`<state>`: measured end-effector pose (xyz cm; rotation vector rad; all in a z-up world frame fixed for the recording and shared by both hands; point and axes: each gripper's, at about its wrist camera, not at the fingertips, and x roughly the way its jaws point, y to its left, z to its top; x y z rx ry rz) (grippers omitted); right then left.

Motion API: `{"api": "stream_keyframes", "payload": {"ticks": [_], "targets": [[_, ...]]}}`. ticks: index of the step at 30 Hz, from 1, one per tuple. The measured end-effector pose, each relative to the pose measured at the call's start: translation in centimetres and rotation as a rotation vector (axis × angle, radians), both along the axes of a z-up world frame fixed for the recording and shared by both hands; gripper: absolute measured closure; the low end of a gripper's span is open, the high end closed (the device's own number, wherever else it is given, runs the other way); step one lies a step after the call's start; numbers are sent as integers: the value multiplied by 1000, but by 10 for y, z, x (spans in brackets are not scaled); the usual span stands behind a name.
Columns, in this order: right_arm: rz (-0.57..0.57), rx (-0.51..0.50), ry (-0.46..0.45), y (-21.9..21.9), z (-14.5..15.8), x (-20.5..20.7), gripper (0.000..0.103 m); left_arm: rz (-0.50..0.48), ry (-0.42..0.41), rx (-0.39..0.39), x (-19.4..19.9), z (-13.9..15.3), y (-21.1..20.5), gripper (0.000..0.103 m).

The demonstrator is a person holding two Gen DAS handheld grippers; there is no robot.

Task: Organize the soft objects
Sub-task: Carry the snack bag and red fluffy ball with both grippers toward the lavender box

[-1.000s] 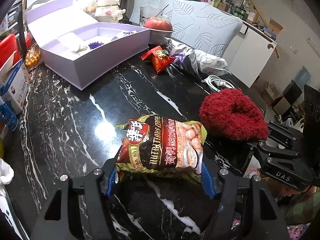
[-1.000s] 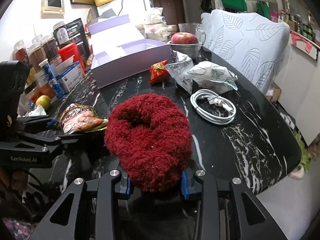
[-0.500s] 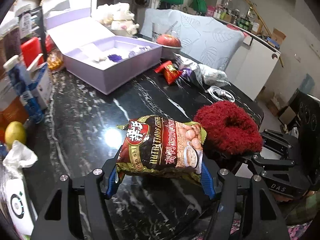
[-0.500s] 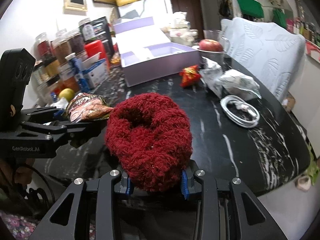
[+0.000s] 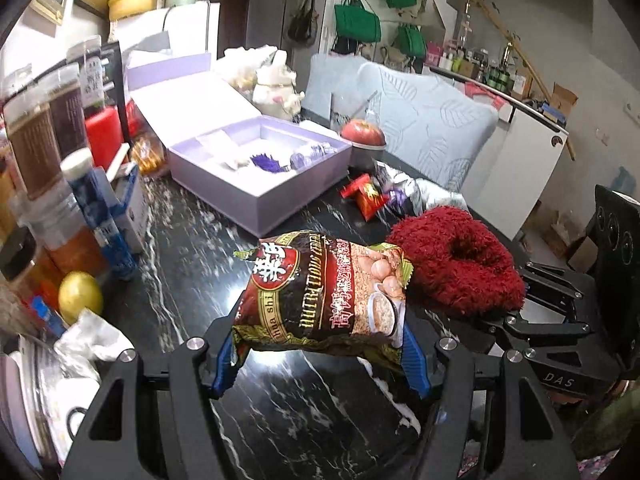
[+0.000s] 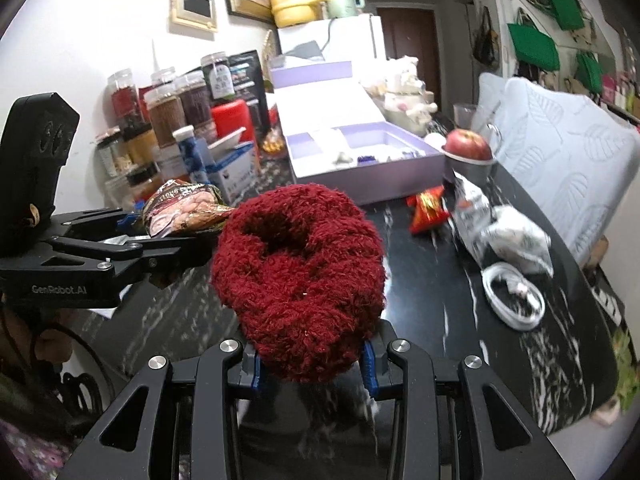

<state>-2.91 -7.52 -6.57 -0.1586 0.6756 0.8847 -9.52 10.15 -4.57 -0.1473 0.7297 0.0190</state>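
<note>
Cluttered black marble counter [image 5: 180,264], both loads lifted.
Left tool [image 5: 320,356] pinches snack bag [image 5: 324,296]; right tool [image 6: 312,364] grips red fuzzy bundle [image 6: 300,280]. The slick bag could slip if squeezed unevenly.

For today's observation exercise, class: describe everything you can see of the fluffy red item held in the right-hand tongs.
The red fuzzy item looks like shaggy, deep-red yarn or plush, bunched into a rounded ring with a dark hollow on top. The right tongs grip its lower end between blue-padded fingers, holding it above the black marble table. In the left wrist view it sits beside the snack bag; whether they touch is unclear.
</note>
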Motion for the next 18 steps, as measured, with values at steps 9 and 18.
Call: {"api": "stream_keyframes", "payload": {"ticks": [9, 18], "targets": [[37, 23, -84, 20, 35, 16, 68, 23, -85, 44, 10, 31, 17, 38], [69, 45, -142, 38, 62, 41, 68, 45, -153, 92, 33, 62, 32, 38]]}}
